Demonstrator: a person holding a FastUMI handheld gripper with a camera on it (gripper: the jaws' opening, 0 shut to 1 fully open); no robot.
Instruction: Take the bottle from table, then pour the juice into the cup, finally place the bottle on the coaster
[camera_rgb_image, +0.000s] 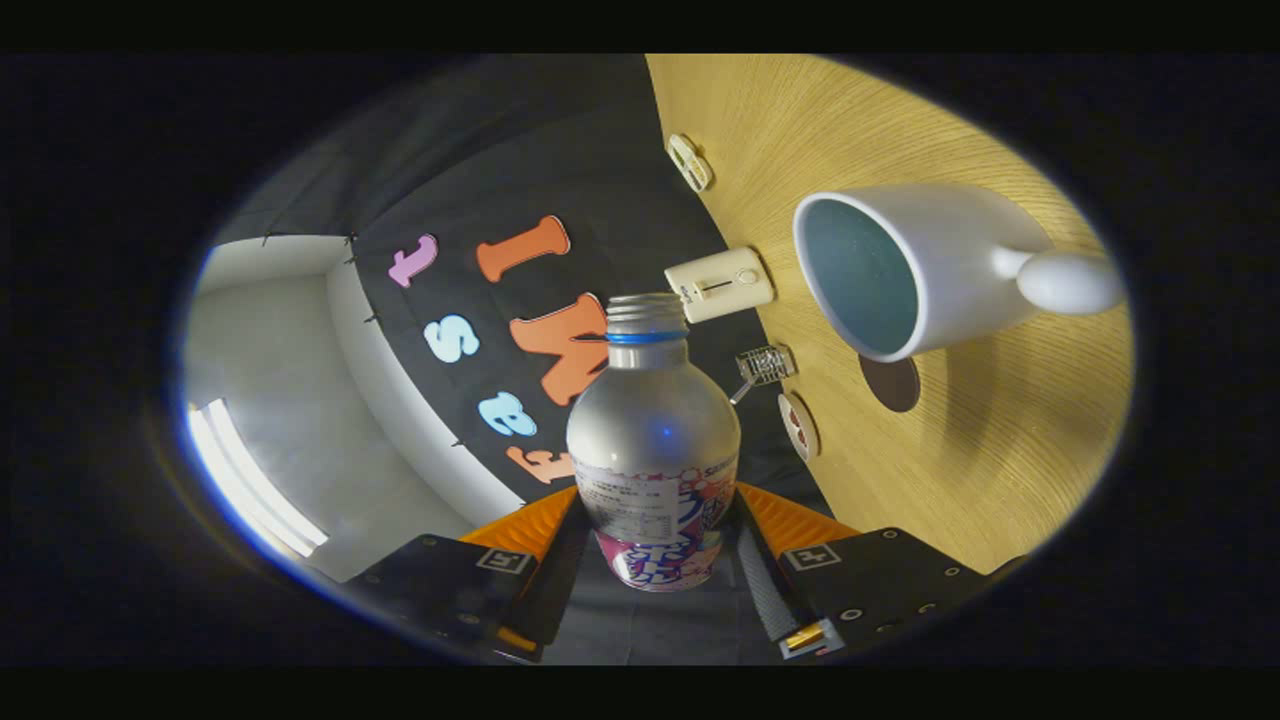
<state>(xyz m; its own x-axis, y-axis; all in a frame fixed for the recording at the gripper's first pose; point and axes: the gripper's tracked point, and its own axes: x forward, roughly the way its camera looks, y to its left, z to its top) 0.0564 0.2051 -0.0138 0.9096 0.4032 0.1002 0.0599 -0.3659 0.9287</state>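
Note:
My gripper (655, 535) is shut on a clear plastic bottle (652, 440) with a pink and white label, held by its lower body between the two fingers (790, 525). The bottle's mouth is uncapped, with a blue ring under the thread. The whole view is rolled, so the wooden table (1000, 470) stands up along the right side. On it is a white cup (950, 265) with a bluish inside, its opening facing the bottle and its handle on the far side. The bottle's mouth is apart from the cup's rim. A dark round coaster (890, 383) lies just beside the cup.
Along the table's edge by the booth wall lie a cream box-shaped device (720, 285), a small white clip (690, 162), a little wire basket (765, 365) and a round red-and-white disc (797, 425). A white wall and a bright ceiling light show past the black cloth.

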